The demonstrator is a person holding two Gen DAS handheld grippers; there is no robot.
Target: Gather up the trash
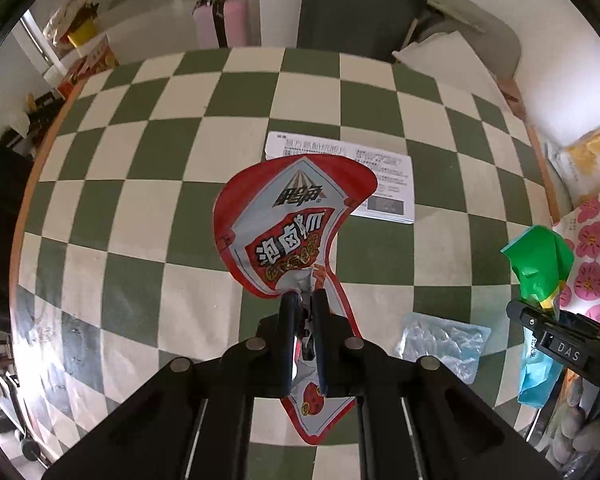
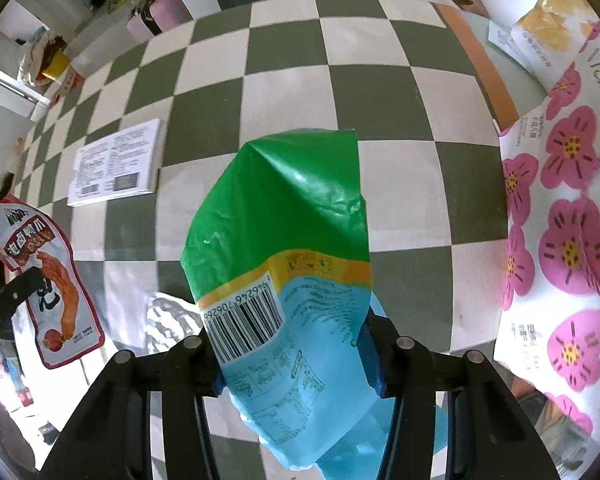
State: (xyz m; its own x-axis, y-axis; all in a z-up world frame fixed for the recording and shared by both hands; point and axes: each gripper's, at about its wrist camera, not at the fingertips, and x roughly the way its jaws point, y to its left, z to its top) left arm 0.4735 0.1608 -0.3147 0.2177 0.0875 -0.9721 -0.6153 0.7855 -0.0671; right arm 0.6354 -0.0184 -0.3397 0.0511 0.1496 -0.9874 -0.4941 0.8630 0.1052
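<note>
A red and silver snack wrapper (image 1: 284,216) hangs above the checkered table (image 1: 140,160), and my left gripper (image 1: 305,296) is shut on its narrow lower part. The same wrapper (image 2: 56,280) shows at the left edge of the right wrist view. A crumpled green, yellow and light-blue snack bag (image 2: 284,220) with a barcode fills the middle of the right wrist view. My right gripper (image 2: 296,360) is shut on it, one pad pressing each side. In the left wrist view that bag (image 1: 540,264) shows at the far right.
A white printed leaflet (image 1: 364,176) lies flat on the table, and a crumpled clear plastic wrapper (image 1: 440,340) lies nearer the front. A white bag with pink flowers (image 2: 560,220) stands at the right, with a yellow snack bag (image 2: 548,28) behind it. The table's wooden rim (image 1: 40,152) curves along the left.
</note>
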